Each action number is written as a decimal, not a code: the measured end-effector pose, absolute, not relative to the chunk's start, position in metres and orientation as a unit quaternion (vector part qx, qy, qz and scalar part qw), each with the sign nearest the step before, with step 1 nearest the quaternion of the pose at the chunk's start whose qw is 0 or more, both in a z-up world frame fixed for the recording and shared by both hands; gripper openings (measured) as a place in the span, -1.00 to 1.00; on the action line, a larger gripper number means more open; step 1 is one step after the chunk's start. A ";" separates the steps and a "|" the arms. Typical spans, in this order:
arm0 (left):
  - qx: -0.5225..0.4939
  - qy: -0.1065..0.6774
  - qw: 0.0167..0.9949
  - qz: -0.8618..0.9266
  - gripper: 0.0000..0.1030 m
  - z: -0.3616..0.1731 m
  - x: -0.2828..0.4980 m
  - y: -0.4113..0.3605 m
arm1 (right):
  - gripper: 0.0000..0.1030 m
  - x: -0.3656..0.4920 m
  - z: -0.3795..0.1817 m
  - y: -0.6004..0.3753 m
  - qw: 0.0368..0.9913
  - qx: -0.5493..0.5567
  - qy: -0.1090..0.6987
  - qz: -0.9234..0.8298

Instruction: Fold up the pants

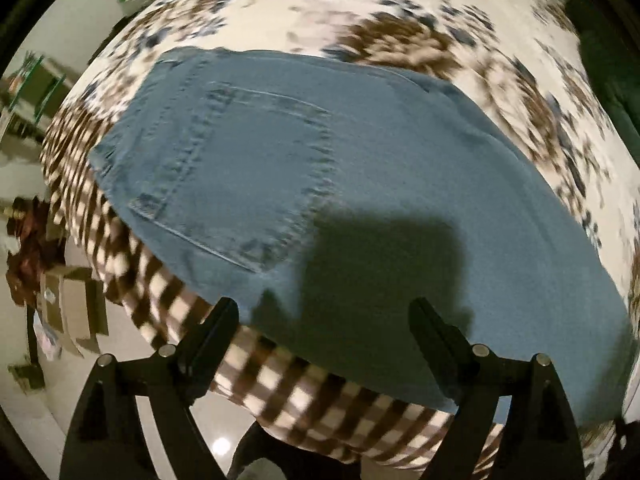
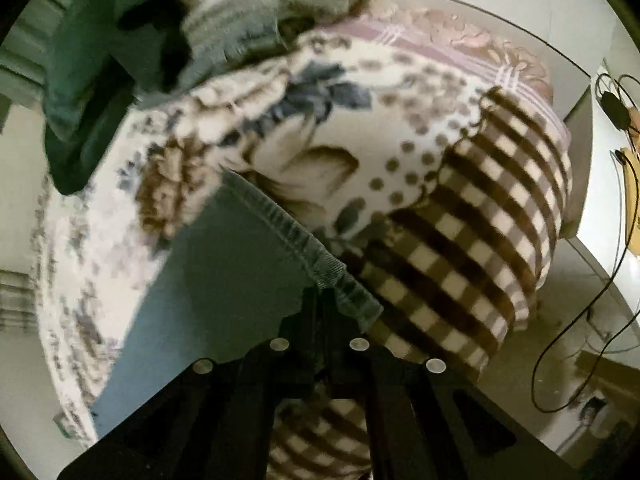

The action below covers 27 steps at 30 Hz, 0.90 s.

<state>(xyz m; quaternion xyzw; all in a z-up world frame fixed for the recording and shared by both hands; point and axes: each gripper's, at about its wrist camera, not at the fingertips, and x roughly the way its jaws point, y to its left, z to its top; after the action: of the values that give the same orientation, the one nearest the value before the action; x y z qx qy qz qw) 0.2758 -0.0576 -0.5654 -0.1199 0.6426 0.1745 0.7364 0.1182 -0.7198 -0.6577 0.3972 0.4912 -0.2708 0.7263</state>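
Closest in, the right gripper [image 2: 322,300] has its two fingers pressed together on the hemmed edge of the jeans [image 2: 224,264], the stitched hem [image 2: 298,240] running up and away from the pinch toward the upper left. The left gripper [image 1: 324,312] stands spread wide, nothing between its fingers, hovering just above the near edge of the same jeans [image 1: 320,184], its shadow thrown on the cloth straight ahead of the tips. One pair of pants is in view, lying flat on a blanket [image 1: 400,8] with a floral middle and a brown checked border [image 1: 304,396]; ahead and to the left of the left gripper, a single back pocket [image 1: 236,176] faces up. The denim looks thick and fairly heavy for cloth: it should drape without springing back, hold a crease once pressed, and drag on the fuzzy blanket instead of sliding freely. A hold on doubled, stitched places such as the hem or waistband seems safest, since a pinch on a single flat layer could lift only the top ply. So the free left gripper would probably do best taking the near edge directly below it. Farther beyond the right gripper, a dark green cushion [image 2: 88,80] and a heap of striped cloth [image 2: 272,4] sit past the blanket's far end; off to the right a black cable [image 2: 576,320] hangs.
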 end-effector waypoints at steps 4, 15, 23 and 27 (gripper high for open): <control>-0.104 0.649 0.736 0.162 0.69 -0.568 0.275 -0.066 | -0.97 0.107 -0.647 -0.723 0.726 0.394 0.495 -0.270; -0.125 0.667 0.723 0.130 0.69 -0.588 0.260 -0.068 | 0.04 0.069 -0.696 -0.729 0.657 0.543 0.472 -0.227; -0.171 0.683 0.699 0.124 0.86 -0.646 0.253 -0.064 | -0.35 0.083 -0.743 -0.718 0.657 0.626 0.389 -0.158; -0.205 0.684 0.690 0.116 0.97 -0.654 0.254 -0.046 | -0.88 0.102 -0.720 -0.720 0.687 0.594 0.386 -0.159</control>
<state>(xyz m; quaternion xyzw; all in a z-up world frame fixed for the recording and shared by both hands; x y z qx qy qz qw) 0.2543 -0.0463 -0.6540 -0.2051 0.6841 0.1161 0.6902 0.1018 -0.7195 -0.7201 0.5943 0.3864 -0.1595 0.6871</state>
